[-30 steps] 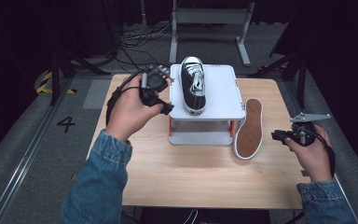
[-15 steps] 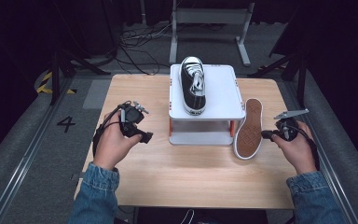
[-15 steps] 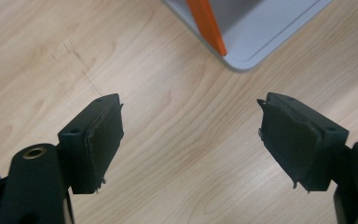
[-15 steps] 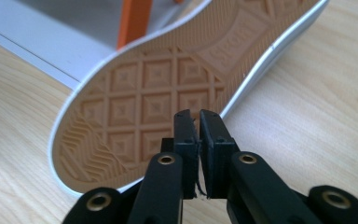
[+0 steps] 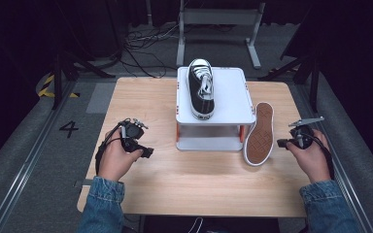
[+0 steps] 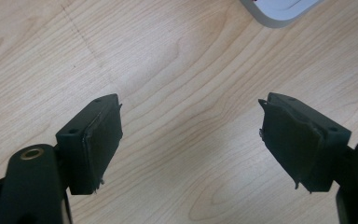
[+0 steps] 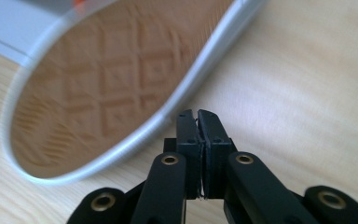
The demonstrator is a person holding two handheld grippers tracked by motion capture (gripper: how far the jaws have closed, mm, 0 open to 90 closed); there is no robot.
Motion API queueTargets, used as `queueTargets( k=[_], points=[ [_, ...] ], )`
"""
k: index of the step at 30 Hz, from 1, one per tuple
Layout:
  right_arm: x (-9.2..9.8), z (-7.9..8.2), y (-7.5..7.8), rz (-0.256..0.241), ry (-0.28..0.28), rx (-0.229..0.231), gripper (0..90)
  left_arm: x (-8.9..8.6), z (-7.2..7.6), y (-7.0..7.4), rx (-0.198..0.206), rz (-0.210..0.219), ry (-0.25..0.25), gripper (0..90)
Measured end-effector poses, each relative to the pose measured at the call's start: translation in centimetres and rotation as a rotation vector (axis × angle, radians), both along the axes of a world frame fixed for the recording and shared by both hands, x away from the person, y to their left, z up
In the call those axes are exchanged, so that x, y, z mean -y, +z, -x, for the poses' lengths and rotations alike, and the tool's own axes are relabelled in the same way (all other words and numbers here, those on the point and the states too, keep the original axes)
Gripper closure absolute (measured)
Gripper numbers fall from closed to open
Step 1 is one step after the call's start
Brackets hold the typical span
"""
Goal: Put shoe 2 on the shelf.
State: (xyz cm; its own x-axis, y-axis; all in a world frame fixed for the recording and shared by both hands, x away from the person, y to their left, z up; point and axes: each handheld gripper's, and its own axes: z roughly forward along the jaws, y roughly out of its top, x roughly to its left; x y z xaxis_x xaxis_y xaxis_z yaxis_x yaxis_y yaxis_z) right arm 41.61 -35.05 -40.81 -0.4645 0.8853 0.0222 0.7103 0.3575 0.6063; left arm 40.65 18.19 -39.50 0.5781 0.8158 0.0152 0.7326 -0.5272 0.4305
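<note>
Wooden counter amid dark room, cables on floor behind. White stand at counter centre as landmark. Black sneaker upright on stand top, left half, toe pointing away from person. Second sneaker leaning against stand's right side, brown sole facing outward. Left gripper left of stand, near counter's left edge, fingers spread wide over bare wood, holding nothing. Right gripper right of stand, just beside leaning sneaker's sole, fingers pressed together, nothing between.
</note>
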Motion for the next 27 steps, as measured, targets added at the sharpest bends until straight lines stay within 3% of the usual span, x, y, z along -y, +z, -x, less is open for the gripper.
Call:
queueTargets(
  k=[3,7,9,14,17,21,27],
  points=[
    [-0.9,0.2,0.9,-0.025,0.044,0.039,88.8,-0.2,0.0,-0.5,-0.008,-0.001,0.011,20.7],
    [-2.1,-0.4,0.0,0.015,0.068,0.004,89.4,-0.5,0.2,-0.7,-0.013,-0.002,0.014,20.7],
    [-2.0,-0.7,-0.6,0.051,0.053,-0.015,89.9,-0.7,0.4,-0.7,-0.011,0.0,0.016,20.7],
    [-0.9,-1.0,-2.6,0.081,0.006,-0.08,90.0,-1.2,0.5,-0.8,-0.013,0.006,0.028,20.7],
    [0.5,-1.1,-3.1,0.041,-0.035,-0.102,89.7,-1.3,0.5,-1.0,-0.018,0.003,0.022,20.7],
    [1.1,-0.9,-3.5,0.068,-0.059,-0.107,86.6,-1.2,0.3,-1.0,-0.018,0.005,0.019,20.7],
    [1.6,-0.8,-3.4,0.047,-0.061,-0.105,81.9,-0.8,0.3,-1.2,-0.03,0.004,0.007,20.7]
  ],
)
